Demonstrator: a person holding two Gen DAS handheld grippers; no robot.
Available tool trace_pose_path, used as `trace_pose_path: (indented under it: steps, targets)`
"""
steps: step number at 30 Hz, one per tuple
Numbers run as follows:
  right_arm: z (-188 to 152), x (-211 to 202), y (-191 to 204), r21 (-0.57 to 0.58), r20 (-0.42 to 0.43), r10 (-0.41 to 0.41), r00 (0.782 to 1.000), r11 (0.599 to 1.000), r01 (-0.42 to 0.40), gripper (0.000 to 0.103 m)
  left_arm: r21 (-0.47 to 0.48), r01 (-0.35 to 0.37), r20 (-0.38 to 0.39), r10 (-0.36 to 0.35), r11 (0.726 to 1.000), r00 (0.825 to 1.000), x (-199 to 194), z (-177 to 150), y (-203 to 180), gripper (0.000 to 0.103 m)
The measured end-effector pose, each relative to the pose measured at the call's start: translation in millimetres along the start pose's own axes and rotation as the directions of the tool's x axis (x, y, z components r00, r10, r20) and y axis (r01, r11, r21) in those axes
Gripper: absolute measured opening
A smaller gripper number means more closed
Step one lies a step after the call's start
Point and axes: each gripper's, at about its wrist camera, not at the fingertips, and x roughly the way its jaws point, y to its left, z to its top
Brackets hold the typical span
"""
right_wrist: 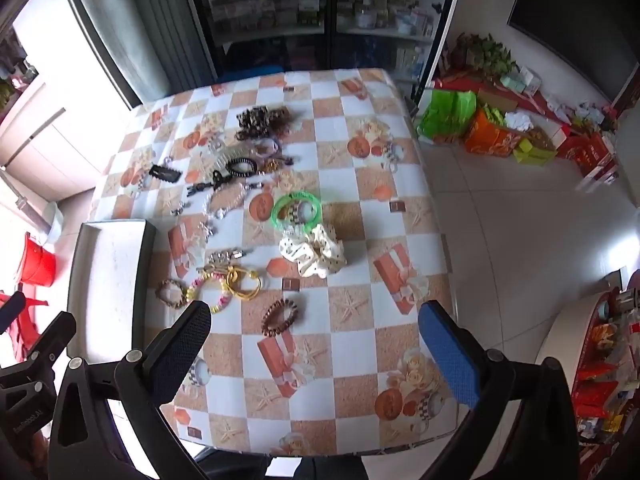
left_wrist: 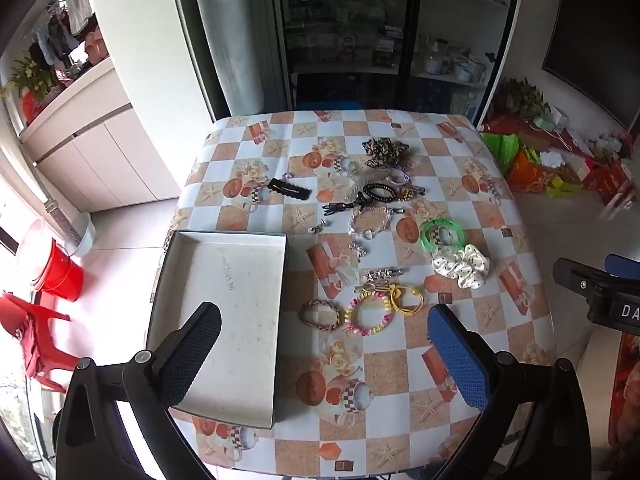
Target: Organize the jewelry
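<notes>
An empty shallow white box lies on the table's left side; it also shows in the right wrist view. Jewelry is scattered to its right: a green bangle, a white dotted scrunchie, a pink bead bracelet, yellow hair ties, a brown braided bracelet, a black hair clip and a brown wooden bead bracelet. My left gripper is open above the table's near part, holding nothing. My right gripper is open and holds nothing, above the wooden bracelet.
The checkered tablecloth covers a small table. Red bucket and red chair stand on the floor at left. Gift boxes and bags lie on the floor at right. A glass cabinet stands behind the table.
</notes>
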Motion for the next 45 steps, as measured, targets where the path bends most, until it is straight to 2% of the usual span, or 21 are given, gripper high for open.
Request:
trace_pose_path:
  steps: [4,14,45]
  targets:
    - [6,-6,2,-0.009,0.054,-0.003,0.999,1.0,0.003,0.103,-0.019,-0.011,0.034,0.012,1.0,0.999,-6,2,3,0.103]
    - [9,-9,4,-0.011,0.067,-0.004,0.998,1.0,0.004,0.103,-0.026,-0.034,0.085,0.036,0.999,0.996,-14,1,8,0.103]
    - [7,-9,6,-0.01,0.073,-0.005,0.997,1.0,0.005,0.103,-0.052,-0.045,0.05,0.047,0.998,0.998,-4,-6,12,0.103]
